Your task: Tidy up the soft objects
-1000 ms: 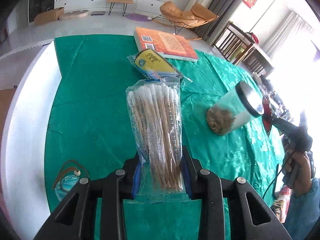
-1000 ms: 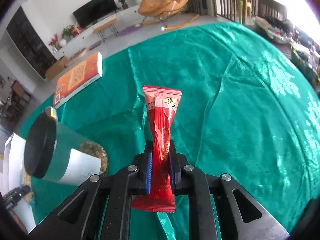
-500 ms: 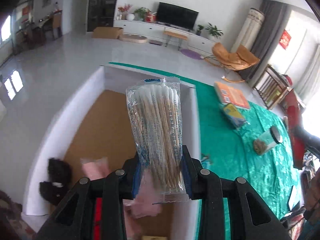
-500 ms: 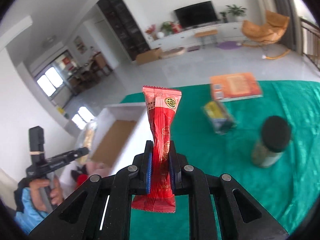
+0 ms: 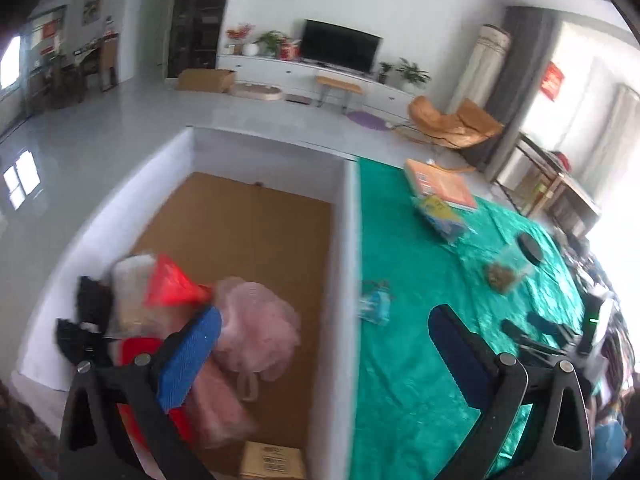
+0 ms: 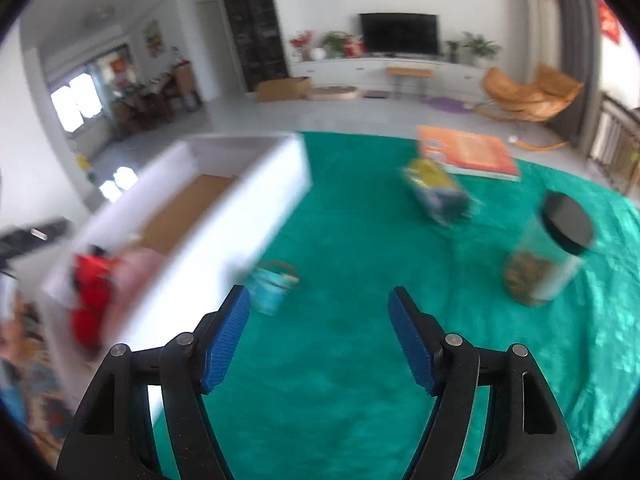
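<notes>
— Left gripper (image 5: 324,344), how do its jaws stand?

— Opening, very wide apart, with nothing between the blue pads (image 5: 188,364). It hangs over the near wall of the white box (image 5: 347,240), one finger above the box's inside, the other above the green tablecloth (image 5: 404,360).

— And the right gripper (image 6: 320,340)?

— Also opening, jaws well apart and empty. Only green cloth shows between its fingers.

— Where are the soft things?

— Heaped in the near left corner of the box, on its brown floor: one pink fluffy piece (image 5: 256,324), one red wrapper (image 5: 172,286) tilted on top of the pile, one whitish furry piece (image 5: 128,292), something black (image 5: 90,312) at the edge, and more red under the left finger. Blur keeps me from counting further.

— What lies on the table?

— One small blue pouch (image 6: 272,286) just beside the box wall, one jar with a black lid (image 6: 548,252) lying tilted, one yellow-and-blue packet (image 6: 436,192), and one orange book (image 6: 466,152) touching that packet at the far edge.
</notes>
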A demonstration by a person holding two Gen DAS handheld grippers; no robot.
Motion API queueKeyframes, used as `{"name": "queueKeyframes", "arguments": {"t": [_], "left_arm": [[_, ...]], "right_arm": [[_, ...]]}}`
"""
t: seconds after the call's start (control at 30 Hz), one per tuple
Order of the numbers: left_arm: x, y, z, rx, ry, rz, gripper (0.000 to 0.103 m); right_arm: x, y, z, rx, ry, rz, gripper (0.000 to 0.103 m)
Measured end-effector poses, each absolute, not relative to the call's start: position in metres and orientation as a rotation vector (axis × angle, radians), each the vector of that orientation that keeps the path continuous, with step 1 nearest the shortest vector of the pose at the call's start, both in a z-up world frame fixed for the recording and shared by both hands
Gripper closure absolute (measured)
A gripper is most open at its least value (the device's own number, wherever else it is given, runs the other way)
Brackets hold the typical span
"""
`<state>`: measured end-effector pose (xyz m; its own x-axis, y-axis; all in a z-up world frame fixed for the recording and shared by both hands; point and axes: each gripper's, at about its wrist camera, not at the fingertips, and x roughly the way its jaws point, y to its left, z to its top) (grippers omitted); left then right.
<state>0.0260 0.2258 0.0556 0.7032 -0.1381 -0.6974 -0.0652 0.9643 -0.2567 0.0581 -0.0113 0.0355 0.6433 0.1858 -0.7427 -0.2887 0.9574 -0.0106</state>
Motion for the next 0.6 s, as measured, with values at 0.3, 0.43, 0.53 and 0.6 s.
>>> {"name": "queueKeyframes", "arguments": {"t": [0.3, 0.43, 0.53, 0.6], "left_arm": [[0.070, 0.020, -0.061, -0.068, 1.014, -0.309, 0.000], [0.098, -0.007, -0.100, 0.057, 1.047, -0.243, 0.000], [0.102, -0.009, -0.107, 0.105, 0.982, -0.216, 0.000], [0.101, -0.008, -0.109, 0.099, 0.953, -0.214, 0.000]], "right_arm": [[0.050, -0.157, -0.046, 0.012, 0.918, -0.116, 0.028], [0.046, -0.174, -0.046, 0.064, 0.915, -0.157, 0.024], [0.036, -0.173, -0.045, 0.074, 0.915, -0.162, 0.021], [0.036, -0.174, -0.045, 0.075, 0.916, -0.161, 0.020]]}}
